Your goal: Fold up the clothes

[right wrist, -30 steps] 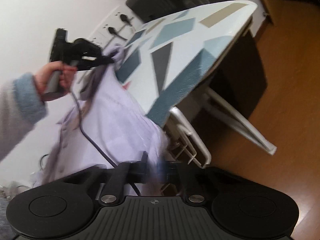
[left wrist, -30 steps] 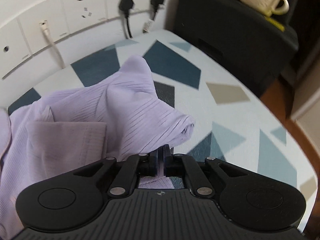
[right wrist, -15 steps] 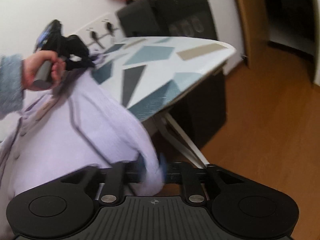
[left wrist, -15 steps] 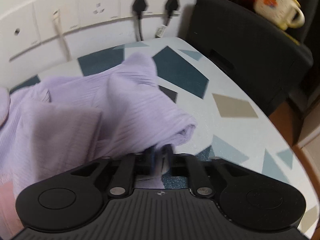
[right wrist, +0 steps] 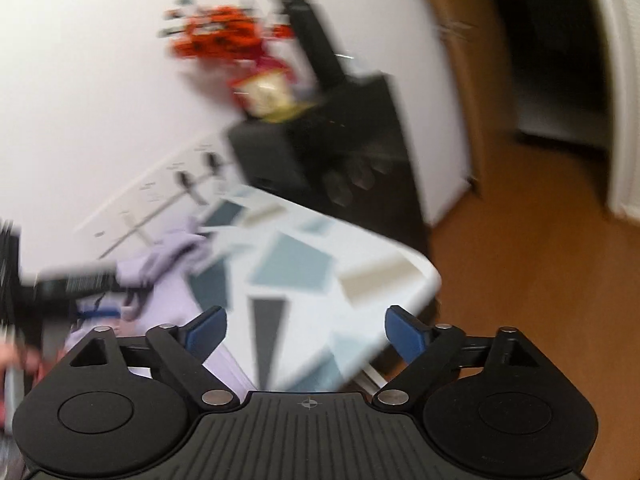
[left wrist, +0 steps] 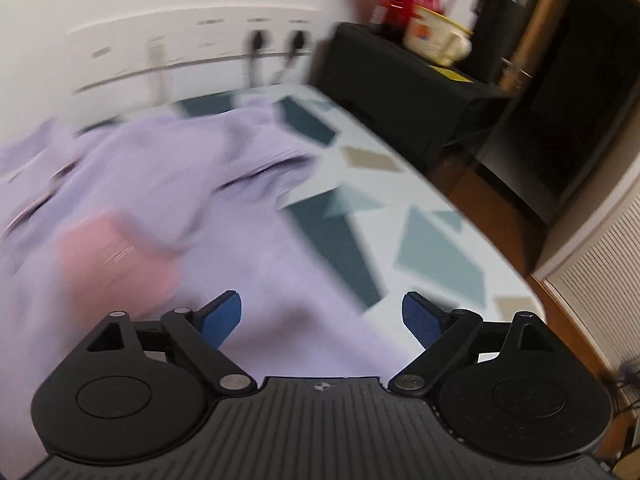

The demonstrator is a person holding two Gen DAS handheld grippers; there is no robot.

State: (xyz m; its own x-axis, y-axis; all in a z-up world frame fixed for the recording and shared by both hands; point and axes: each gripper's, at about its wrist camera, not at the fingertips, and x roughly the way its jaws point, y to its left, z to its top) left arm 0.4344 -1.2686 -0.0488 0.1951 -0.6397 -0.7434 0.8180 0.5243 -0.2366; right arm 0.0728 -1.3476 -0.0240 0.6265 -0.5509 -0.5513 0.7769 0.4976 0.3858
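A lilac garment (left wrist: 168,208) lies crumpled over the left part of the ironing board (left wrist: 400,216), whose cover has teal, dark and beige shapes. It bears a pink patch (left wrist: 116,256). My left gripper (left wrist: 322,314) hangs just above the cloth, its jaws opening wide with nothing pinched between the blue pads. My right gripper (right wrist: 306,334) is over the board's near end (right wrist: 360,280), jaws also opening, nothing between them. In the right wrist view the garment (right wrist: 168,264) shows at the left, with the blurred left gripper (right wrist: 68,284) beside it. Both views are motion-blurred.
A white wall with sockets and black plugs (left wrist: 276,44) runs behind the board. A black cabinet (left wrist: 400,92) carrying a mug (left wrist: 436,36) and red decoration (right wrist: 228,40) stands past the far end. Wooden floor (right wrist: 520,260) lies to the right.
Both grippers let go of the lilac cloth and opened wide. The left one pulled back from the garment's fold; the right one rose from beside the board to above its end.
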